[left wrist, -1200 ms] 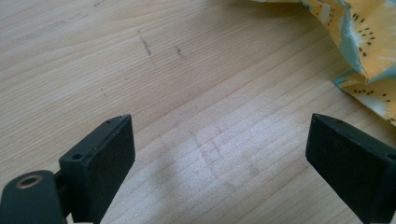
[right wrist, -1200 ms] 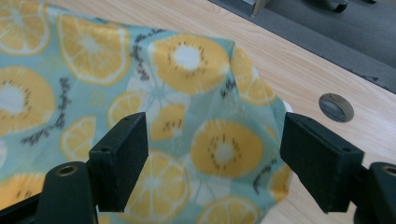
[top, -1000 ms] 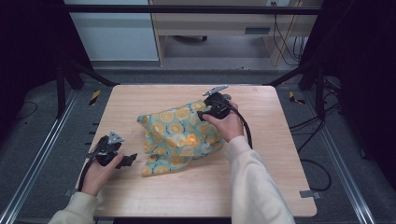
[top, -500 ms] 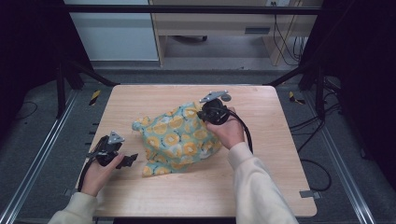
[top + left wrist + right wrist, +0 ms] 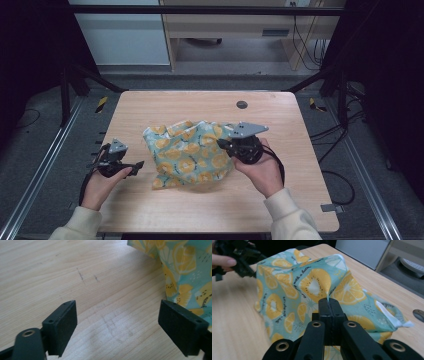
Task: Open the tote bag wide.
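Right gripper (image 5: pixel 329 302) clamped on cloth (image 5: pixel 187 152), lifting a fold; left gripper (image 5: pixel 117 322) wide, just closing slightly, nothing between.

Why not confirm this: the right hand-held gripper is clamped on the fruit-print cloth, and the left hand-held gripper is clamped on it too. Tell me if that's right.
Not quite. The right hand-held gripper is clamped on the fruit-print cloth, but the left hand-held gripper is not: the left gripper view shows its jaws apart over bare table, the cloth beside them.
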Demonstrator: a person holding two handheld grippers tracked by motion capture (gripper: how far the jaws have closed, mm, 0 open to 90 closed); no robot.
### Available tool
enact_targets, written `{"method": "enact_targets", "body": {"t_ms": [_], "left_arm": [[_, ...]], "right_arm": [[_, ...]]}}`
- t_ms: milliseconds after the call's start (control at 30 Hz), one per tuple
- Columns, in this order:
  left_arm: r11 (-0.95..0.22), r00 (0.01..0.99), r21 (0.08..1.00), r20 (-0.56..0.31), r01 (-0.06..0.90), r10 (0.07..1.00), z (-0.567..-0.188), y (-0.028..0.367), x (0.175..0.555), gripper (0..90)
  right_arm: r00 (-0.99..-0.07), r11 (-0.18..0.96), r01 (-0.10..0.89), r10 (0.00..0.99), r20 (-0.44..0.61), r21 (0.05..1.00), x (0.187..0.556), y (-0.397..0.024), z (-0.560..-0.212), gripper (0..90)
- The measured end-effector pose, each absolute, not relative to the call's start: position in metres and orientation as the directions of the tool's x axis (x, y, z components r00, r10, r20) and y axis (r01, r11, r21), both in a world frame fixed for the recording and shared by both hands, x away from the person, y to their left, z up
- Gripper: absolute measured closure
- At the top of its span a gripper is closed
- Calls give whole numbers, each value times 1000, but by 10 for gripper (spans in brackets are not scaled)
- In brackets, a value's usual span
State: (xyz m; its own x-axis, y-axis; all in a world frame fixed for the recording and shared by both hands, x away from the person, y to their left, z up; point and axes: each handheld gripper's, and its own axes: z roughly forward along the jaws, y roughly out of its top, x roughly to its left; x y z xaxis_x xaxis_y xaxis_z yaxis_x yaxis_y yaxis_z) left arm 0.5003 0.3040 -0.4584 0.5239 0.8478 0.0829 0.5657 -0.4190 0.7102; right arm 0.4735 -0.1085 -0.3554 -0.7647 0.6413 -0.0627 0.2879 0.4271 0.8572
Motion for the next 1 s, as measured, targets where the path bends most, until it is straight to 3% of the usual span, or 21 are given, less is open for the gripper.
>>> {"method": "enact_targets", "body": {"t_ms": [567, 767, 1000], "left_arm": [[-441, 587, 760, 97, 478, 803, -391, 287, 516, 334], [-476, 629, 752, 106, 456, 770, -377, 264, 523, 293], [-537, 647, 687, 127, 489, 751, -387, 243, 550, 206]], "right_arm": [[-796, 458, 292, 603, -52, 839, 432, -115, -387, 900], [-799, 469, 292, 598, -56, 833, 432, -114, -391, 900], [-807, 485, 292, 588, -60, 824, 431, -110, -394, 900]]}}
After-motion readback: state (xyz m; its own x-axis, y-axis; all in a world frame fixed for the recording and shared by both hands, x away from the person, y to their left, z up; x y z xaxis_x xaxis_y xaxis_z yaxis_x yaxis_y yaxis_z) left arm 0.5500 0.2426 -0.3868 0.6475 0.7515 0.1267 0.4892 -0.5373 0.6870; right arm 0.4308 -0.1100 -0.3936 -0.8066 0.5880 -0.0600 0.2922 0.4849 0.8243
